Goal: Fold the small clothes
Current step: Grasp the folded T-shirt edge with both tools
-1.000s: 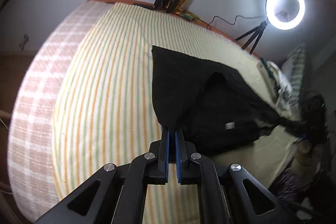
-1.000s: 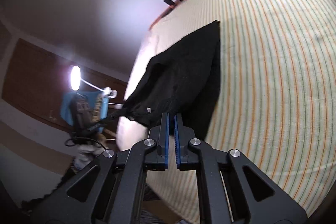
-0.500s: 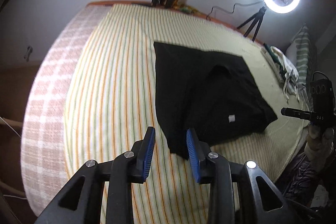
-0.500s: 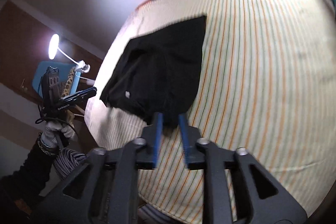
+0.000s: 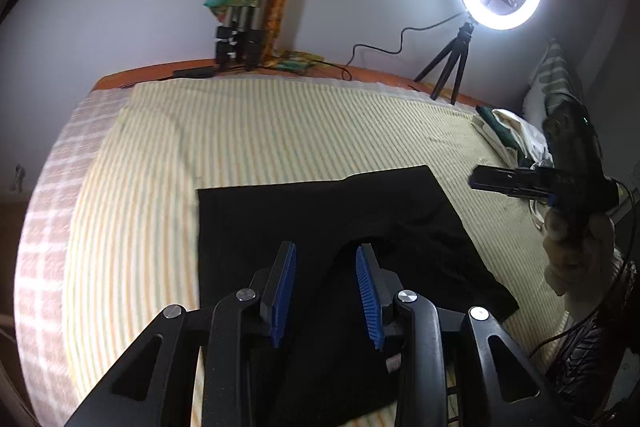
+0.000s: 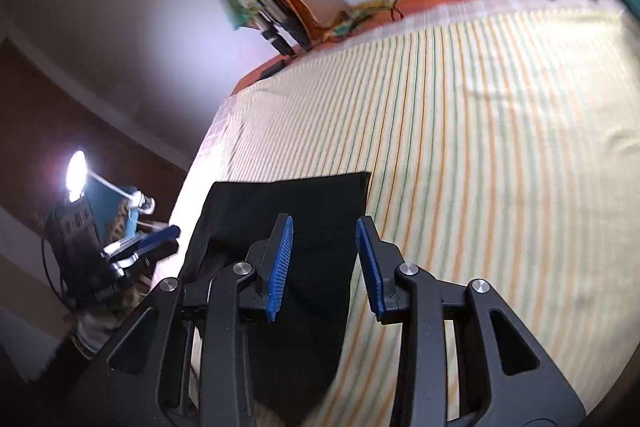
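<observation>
One black garment (image 5: 320, 227), two grippers, jaws apart.

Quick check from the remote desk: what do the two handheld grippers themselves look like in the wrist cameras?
Left gripper and right gripper match: black triangular-cutout linkage arms, silver round pivot bolts, and two narrow black fingers faced with ribbed blue pads. No markings, cables or sleeves are visible.

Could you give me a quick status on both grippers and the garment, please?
Left gripper open, empty. Right gripper opening, empty. Black garment flat on striped bed, partly folded. Nothing in the way.
</observation>
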A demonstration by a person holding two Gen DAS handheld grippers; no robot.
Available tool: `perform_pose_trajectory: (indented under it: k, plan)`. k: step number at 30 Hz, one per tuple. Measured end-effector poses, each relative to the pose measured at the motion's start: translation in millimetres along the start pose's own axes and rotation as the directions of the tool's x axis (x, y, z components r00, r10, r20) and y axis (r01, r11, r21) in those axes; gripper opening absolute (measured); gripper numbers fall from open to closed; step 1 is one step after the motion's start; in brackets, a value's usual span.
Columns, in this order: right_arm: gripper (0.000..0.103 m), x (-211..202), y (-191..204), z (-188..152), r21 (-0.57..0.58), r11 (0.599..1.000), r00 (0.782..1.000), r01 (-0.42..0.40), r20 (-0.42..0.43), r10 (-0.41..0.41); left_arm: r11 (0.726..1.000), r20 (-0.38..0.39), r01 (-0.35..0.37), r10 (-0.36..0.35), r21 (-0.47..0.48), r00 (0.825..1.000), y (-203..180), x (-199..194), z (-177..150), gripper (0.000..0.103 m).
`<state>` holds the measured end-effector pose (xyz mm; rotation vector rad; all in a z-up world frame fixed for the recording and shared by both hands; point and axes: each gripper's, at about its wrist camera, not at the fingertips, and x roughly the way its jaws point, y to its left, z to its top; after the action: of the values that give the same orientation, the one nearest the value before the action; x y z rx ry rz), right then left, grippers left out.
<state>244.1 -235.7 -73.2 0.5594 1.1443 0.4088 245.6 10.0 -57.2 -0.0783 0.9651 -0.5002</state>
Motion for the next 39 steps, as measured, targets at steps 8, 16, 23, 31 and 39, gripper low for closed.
perform_pose_trajectory:
  k: [8, 16, 23, 31, 39]
  plan:
    - [0.042, 43, -20, 12, 0.051, 0.999, 0.999, -0.007, -0.042, 0.009, 0.999, -0.046, 0.023, -0.021, 0.046, 0.999, -12, 44, -2, 0.03]
    - [0.008, 55, -7, 9, -0.076, 0.989, 0.991, 0.126, -0.045, -0.129, 0.992, -0.069, -0.013, 0.022, 0.127, 0.997, -17, 59, -15, 0.033]
    - [0.013, 19, -11, 13, -0.035, 0.998, 0.999, 0.043, -0.007, -0.044, 1.0, -0.005, -0.023, 0.023, -0.017, 1.0, 9, 4, -22, 0.052]
    - [0.055, 12, -22, 1, 0.02, 1.0, 0.999, -0.022, -0.036, 0.022, 0.907, 0.06, 0.079, -0.06, -0.413, 0.996, 66, -62, -66, 0.069]
    - [0.055, 25, -36, -5, 0.092, 0.994, 0.996, -0.057, -0.064, 0.063, 0.749, 0.017, 0.113, -0.134, -0.653, 0.991, 85, -50, -118, 0.069]
